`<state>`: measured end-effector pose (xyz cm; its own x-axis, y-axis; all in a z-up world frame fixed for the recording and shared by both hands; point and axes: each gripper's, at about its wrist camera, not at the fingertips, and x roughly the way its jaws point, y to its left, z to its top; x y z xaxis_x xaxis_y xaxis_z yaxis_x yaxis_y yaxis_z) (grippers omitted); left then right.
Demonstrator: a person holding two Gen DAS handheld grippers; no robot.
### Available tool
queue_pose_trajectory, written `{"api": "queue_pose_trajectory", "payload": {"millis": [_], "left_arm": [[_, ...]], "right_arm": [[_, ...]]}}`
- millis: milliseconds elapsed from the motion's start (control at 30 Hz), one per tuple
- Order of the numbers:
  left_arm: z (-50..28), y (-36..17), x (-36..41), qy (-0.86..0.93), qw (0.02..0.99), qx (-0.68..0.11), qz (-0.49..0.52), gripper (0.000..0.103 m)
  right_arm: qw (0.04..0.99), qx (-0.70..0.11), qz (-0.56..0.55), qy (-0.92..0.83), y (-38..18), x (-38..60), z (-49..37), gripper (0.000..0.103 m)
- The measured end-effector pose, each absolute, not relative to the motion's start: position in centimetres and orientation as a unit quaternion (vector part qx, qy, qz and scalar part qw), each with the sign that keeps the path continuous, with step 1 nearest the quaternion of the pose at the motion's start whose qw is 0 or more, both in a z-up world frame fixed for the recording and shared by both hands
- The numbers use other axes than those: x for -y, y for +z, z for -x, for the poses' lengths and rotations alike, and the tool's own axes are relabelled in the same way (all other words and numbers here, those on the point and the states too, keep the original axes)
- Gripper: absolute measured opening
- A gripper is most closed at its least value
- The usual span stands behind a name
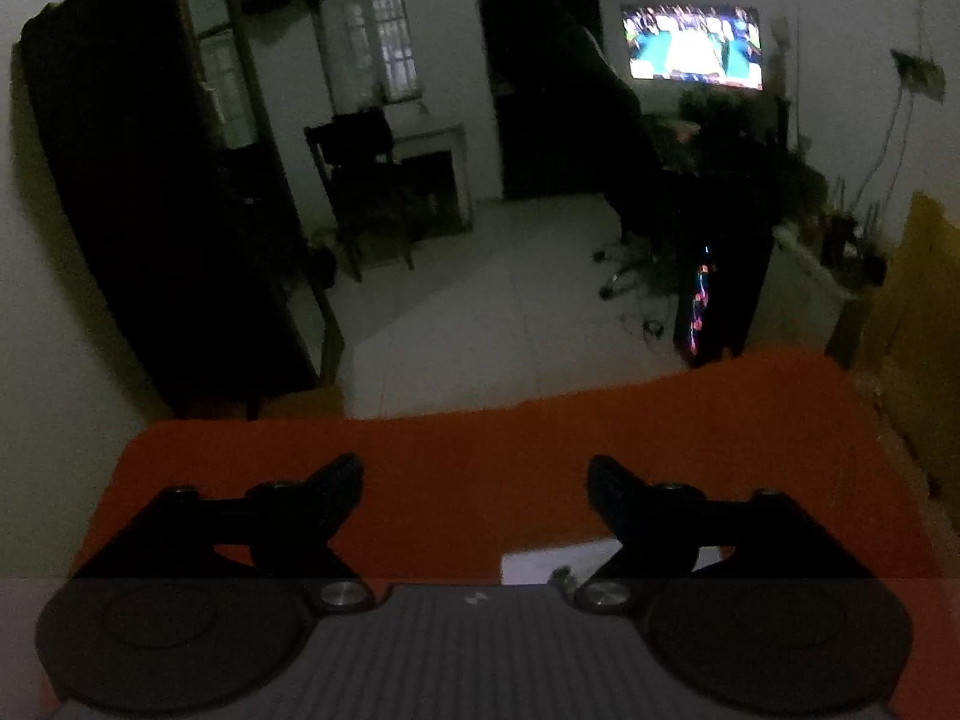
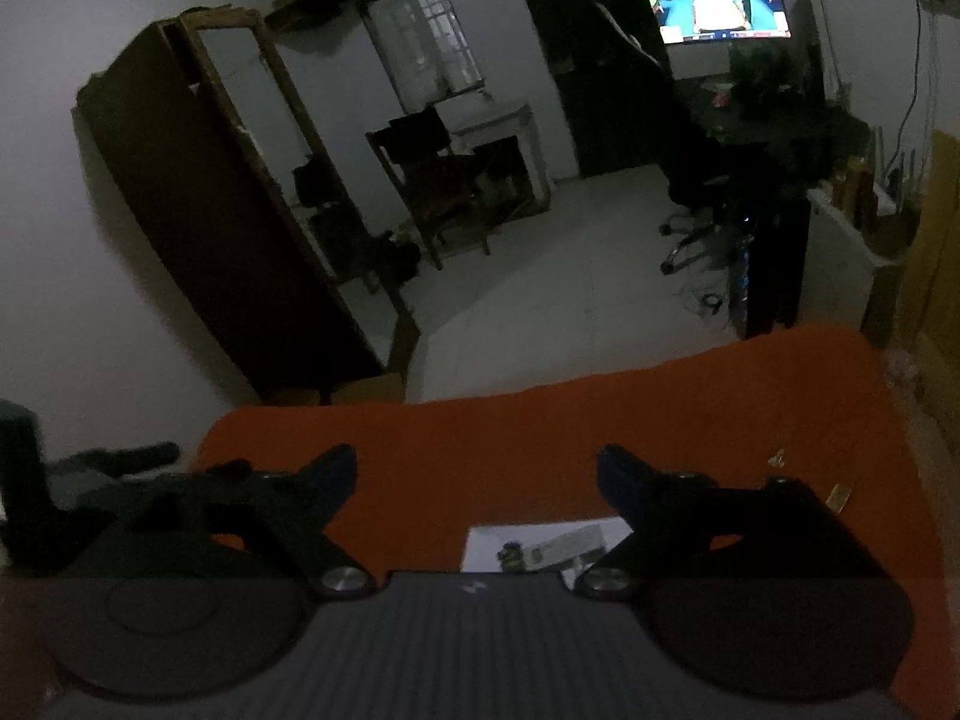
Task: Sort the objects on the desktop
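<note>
An orange cloth covers the table (image 1: 480, 456) (image 2: 540, 420). My left gripper (image 1: 474, 474) hangs above it, open, with nothing between its dark fingers. A white sheet (image 1: 552, 561) lies low in the left wrist view, partly hidden behind the right finger. My right gripper (image 2: 477, 471) is also open and empty above the cloth. Below it lies a white paper (image 2: 540, 543) with small dark items on it. Two small pale objects (image 2: 778, 456) (image 2: 839, 495) lie on the cloth at the right. The left gripper's dark body (image 2: 90, 480) shows at the left edge of the right wrist view.
The room is dim. Beyond the table's far edge are a pale floor (image 1: 480, 312), a tall dark cabinet (image 1: 156, 192) at left, a wooden chair (image 2: 438, 180), an office chair (image 2: 690, 180), a lit screen (image 1: 693, 48) and a yellowish panel (image 1: 918, 276) at right.
</note>
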<state>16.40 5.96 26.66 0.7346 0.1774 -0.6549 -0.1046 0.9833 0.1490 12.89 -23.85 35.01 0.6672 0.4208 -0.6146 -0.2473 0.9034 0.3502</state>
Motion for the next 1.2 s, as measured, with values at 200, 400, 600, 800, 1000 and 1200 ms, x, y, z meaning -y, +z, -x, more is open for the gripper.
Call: {"api": "queue_pose_trajectory", "payload": {"millis": [200,400,600,800,1000,1200], "left_arm": [[-21.0,23.2,-4.6,0.082,0.925,-0.368,-0.057,0.082],[-25.8,16.2,-3.8,0.073,0.908,-0.405,-0.079,0.082],[-29.8,8.8,-3.4,0.07,0.886,-0.451,-0.086,0.082],[-32.2,2.3,-2.6,0.085,0.864,-0.483,-0.117,0.086],[-33.0,-5.4,-1.4,0.035,0.853,-0.507,-0.114,0.086],[-32.3,-13.9,1.0,0.008,0.83,-0.535,-0.157,0.086]], "right_arm": [[0.901,-0.394,-0.068,0.166,29.2,21.9,-18.6,0.093],[0.874,-0.457,-0.087,0.142,19.7,21.2,-24.5,0.093],[0.854,-0.497,-0.093,0.12,12.0,21.4,-30.1,0.093],[0.836,-0.534,0.015,0.125,5.8,19.7,-31.6,0.093],[0.805,-0.555,0.114,0.178,-1.0,16.8,-30.1,0.093],[0.774,-0.605,0.033,0.185,-10.6,17.1,-31.9,0.093]]}}
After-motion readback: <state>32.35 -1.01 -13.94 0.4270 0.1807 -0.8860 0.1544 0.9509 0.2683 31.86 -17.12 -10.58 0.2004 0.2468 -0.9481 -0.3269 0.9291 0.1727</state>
